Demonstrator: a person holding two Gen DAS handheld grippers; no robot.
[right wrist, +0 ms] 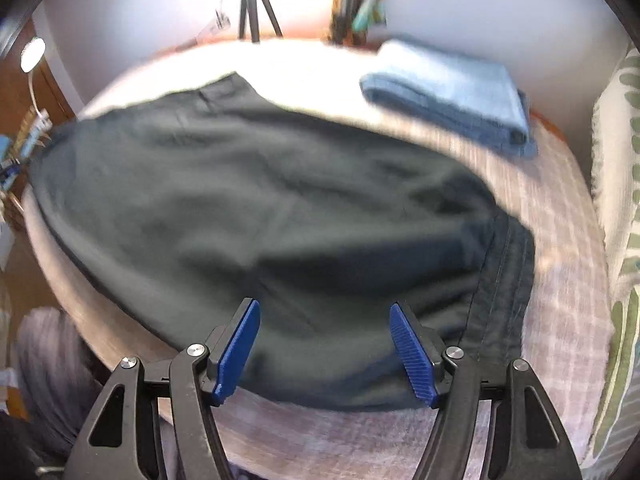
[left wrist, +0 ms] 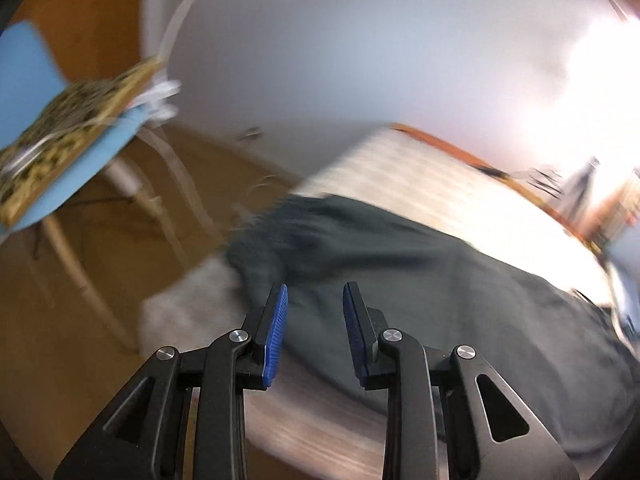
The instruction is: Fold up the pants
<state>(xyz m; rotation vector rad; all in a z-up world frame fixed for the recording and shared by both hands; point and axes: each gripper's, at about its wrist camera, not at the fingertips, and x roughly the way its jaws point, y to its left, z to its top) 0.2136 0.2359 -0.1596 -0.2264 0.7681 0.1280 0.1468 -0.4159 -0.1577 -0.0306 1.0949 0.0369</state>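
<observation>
While the pants [right wrist: 260, 208] lie spread across the bed [right wrist: 560, 240] | long axis runs left-right | right gripper [right wrist: 325, 350] nearer, jaws spread over near hem | left gripper [left wrist: 315, 334] jaws narrowly parted, empty, above the far end

No legible text, label, brand, number or sign in either blurred wrist view

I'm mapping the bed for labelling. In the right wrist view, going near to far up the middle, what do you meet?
right gripper → dark pants → pale bedspread → tripod
</observation>
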